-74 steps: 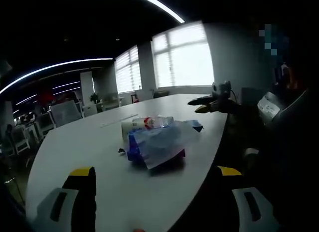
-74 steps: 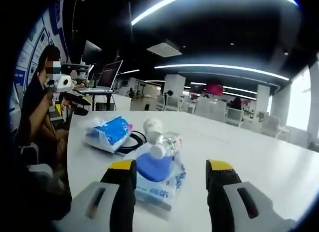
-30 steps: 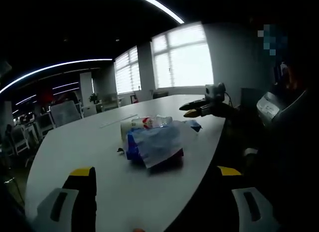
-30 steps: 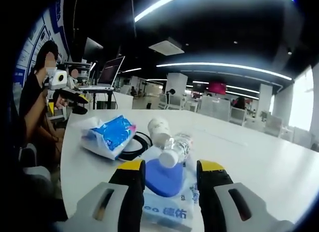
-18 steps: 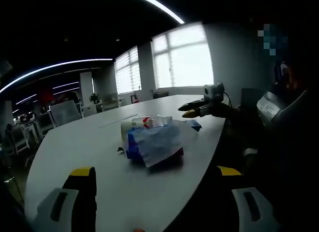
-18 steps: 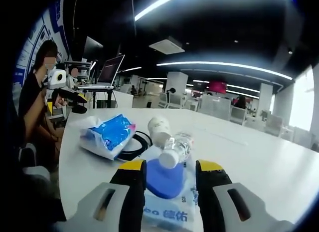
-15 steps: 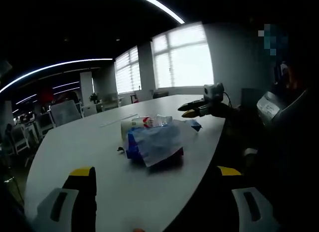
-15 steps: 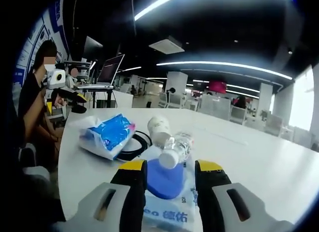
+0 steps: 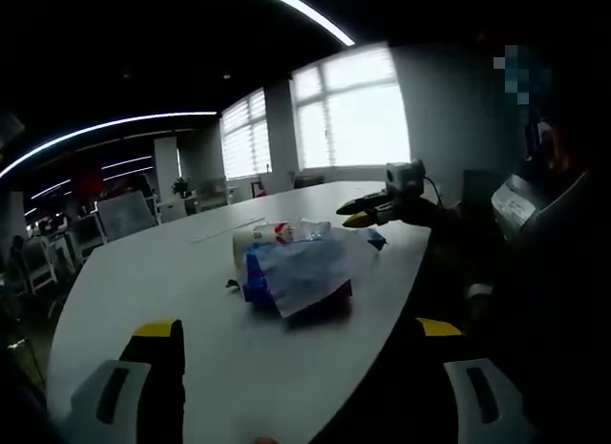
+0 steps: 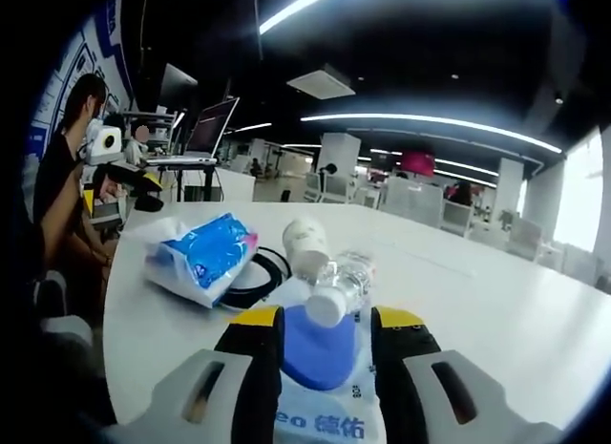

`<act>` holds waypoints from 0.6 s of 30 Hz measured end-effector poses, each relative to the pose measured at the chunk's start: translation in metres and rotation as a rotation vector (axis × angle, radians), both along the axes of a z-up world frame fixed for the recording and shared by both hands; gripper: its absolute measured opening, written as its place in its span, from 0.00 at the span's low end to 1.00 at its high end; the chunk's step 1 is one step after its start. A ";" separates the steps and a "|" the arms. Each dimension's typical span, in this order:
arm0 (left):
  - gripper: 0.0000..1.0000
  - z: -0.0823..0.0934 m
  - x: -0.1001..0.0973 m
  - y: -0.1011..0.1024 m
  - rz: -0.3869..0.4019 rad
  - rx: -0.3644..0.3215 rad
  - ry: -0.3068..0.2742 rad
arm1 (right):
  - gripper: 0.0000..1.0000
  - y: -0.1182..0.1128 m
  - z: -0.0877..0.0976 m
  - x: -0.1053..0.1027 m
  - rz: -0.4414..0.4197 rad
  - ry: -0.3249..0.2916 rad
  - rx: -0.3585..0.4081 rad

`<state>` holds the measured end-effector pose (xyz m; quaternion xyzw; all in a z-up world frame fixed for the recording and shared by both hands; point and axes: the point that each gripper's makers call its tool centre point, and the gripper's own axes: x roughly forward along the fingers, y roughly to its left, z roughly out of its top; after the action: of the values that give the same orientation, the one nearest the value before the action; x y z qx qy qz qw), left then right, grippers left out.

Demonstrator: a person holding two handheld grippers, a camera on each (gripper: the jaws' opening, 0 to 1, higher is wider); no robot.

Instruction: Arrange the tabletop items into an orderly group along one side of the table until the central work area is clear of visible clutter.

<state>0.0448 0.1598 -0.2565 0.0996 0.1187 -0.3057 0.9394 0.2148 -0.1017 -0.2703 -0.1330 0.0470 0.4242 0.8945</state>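
White counter (image 10: 496,310) carries one cluster of items. Wet-wipe pack (image 10: 329,387), blue lid, partly legible print "eo" followed by Chinese characters: lies between the jaws of the right gripper (image 10: 325,344), which are closed against its sides. Clear plastic bottle (image 10: 336,282), white cap, lies on its side just beyond the pack. White cup (image 10: 305,242) beside the bottle. Blue tissue pack (image 10: 202,256) left of the bottle, over a black cable (image 10: 260,277). Left gripper (image 9: 301,353): jaws spread wide, empty, short of the cluster.
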 end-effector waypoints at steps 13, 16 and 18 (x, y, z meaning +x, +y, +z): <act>0.98 -0.003 0.000 0.000 -0.001 -0.004 0.005 | 0.32 0.006 -0.008 0.004 0.000 0.014 -0.022; 0.98 -0.003 0.000 -0.001 -0.003 -0.006 0.005 | 0.30 0.008 -0.008 0.007 -0.001 0.014 -0.023; 0.98 -0.004 0.000 -0.001 -0.006 -0.001 0.009 | 0.30 0.009 -0.008 0.009 -0.006 0.007 -0.031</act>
<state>0.0448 0.1584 -0.2608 0.0979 0.1223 -0.3089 0.9381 0.2234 -0.0927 -0.2781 -0.1452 0.0568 0.4210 0.8935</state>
